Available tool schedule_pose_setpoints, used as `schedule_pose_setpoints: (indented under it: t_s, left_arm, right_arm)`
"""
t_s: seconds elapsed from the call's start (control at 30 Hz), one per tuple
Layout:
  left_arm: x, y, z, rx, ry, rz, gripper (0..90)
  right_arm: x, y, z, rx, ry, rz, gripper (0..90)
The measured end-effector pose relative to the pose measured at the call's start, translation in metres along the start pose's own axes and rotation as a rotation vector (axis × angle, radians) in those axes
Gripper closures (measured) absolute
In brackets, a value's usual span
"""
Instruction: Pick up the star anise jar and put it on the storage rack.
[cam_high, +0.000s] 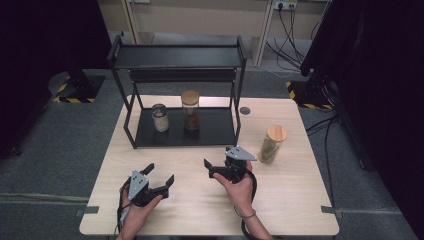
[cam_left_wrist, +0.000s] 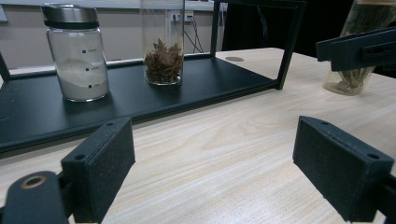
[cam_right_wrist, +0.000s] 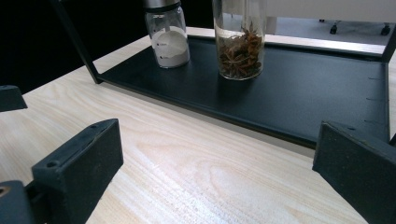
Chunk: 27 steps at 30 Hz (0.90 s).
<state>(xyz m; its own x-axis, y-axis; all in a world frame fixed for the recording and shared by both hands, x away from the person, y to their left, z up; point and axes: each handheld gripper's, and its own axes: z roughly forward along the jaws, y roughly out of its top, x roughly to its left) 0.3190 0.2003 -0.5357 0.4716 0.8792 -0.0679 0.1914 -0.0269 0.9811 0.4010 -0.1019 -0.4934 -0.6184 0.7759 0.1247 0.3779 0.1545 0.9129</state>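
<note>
A black two-tier rack (cam_high: 215, 131) stands at the back of the wooden table (cam_high: 200, 212). On its lower shelf (cam_left_wrist: 28, 109) are a metal-lidded jar of white powder (cam_high: 160, 118) (cam_left_wrist: 79, 60) (cam_right_wrist: 170, 39) and a tall wooden-lidded jar of brown star-shaped spice (cam_high: 190, 111) (cam_left_wrist: 162, 51) (cam_right_wrist: 240, 44). A third wooden-lidded jar of pale dried herbs (cam_high: 272, 144) (cam_left_wrist: 350, 79) stands on the table right of the rack. My left gripper (cam_high: 160, 173) (cam_left_wrist: 210, 172) is open over the table's near left, holding nothing. My right gripper (cam_high: 216, 156) (cam_right_wrist: 219, 172) is open in front of the rack, also holding nothing.
The rack's upper shelf (cam_high: 177, 56) is bare. A round grommet (cam_high: 244, 110) sits in the tabletop behind the rack's right leg. Dark screens and stands flank the table, and cables run across the floor at right. Bare wood lies between the grippers and the rack.
</note>
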Motion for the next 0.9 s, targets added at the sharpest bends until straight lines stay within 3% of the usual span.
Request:
schedule_pose_setpoints:
  t_s: [0.9]
  left_arm:
    - [0.000,0.000,0.000,-0.001,0.003,0.001,12.4]
  right_arm:
    - [0.004,-0.017,-0.025,0.001,0.005,-0.012,1.8]
